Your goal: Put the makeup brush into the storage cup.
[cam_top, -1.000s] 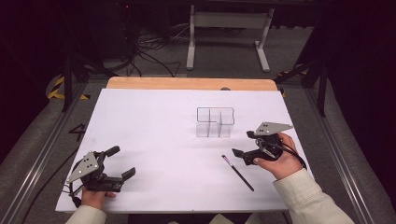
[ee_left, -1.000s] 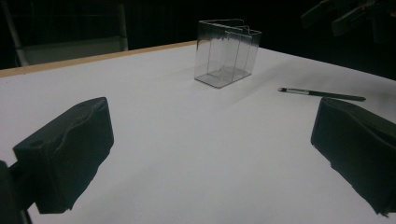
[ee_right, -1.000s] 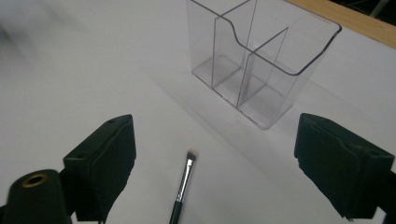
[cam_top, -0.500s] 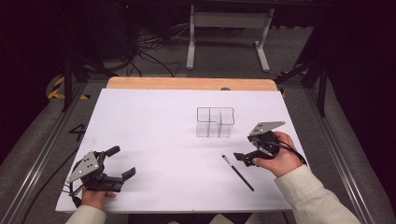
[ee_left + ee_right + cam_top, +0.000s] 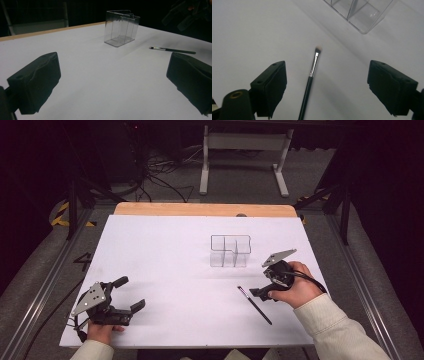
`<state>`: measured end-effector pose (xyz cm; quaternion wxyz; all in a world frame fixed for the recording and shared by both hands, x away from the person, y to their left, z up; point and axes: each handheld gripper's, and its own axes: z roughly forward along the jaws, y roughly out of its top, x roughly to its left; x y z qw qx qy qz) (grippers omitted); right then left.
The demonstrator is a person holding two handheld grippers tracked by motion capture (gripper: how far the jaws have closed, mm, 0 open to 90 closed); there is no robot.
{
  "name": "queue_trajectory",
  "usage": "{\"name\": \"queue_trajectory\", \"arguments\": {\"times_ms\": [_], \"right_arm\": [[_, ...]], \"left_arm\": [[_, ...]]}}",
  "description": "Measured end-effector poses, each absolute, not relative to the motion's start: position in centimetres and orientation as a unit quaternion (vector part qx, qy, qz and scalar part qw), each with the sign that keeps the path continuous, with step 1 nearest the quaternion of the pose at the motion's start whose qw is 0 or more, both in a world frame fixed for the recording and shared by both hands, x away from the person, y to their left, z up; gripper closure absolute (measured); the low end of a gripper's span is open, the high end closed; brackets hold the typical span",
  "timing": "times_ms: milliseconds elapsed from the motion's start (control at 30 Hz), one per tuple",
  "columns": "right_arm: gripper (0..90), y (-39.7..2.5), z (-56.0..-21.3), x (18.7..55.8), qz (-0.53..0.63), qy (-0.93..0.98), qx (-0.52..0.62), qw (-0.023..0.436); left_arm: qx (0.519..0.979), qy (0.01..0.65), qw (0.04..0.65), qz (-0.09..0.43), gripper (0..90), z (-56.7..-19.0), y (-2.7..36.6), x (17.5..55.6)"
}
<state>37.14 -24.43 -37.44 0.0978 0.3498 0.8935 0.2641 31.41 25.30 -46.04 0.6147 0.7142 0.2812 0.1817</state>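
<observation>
The right gripper (image 5: pixel 325 87) hangs over the white table (image 5: pixel 160 270) with its jaws spread wide and nothing between the pads; the makeup brush (image 5: pixel 310 77) lies flat on the sheet between them, nearer the left-hand jaw in that gripper's own view, its handle running back under the gripper and its bristle tip pointing ahead toward the clear acrylic organizer (image 5: pixel 359 13). The organizer stands upright just beyond the brush tip and to the right of the jaws, apart from the brush. The left gripper (image 5: pixel 125 295) rests low at the near left edge, jaws likewise spread and empty, well apart from both items. Judged step in hand: closing on the brush. To do it well, the gripper should shift slightly toward the handle so that it sits centred, descend until the pads bracket the black shaft behind the metal ferrule, and close squarely across it, since a thin round handle would likely roll from an off-centre pinch.
</observation>
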Motion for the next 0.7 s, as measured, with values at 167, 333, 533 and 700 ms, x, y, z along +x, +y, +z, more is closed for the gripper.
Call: {"name": "queue_trajectory", "arguments": {"times_ms": [167,333,533,700], "right_arm": [[18.5,-24.1,-37.8,37.2,0.248,0.900,0.350,0.083],[21.4,-23.8,-38.0,37.2,0.238,0.904,0.348,0.075],[28.8,-23.2,-38.5,37.2,0.213,0.914,0.339,0.070],[32.0,-22.9,-38.8,37.3,0.196,0.916,0.345,0.061]], "left_arm": [[0.714,0.281,0.615,0.182,0.0,-46.0,25.3,31.4],[0.713,0.282,0.615,0.183,0.0,-46.1,25.3,31.4],[0.712,0.284,0.615,0.185,0.0,-46.1,25.3,31.4],[0.714,0.282,0.614,0.185,0.0,-46.0,25.3,31.4]]}}
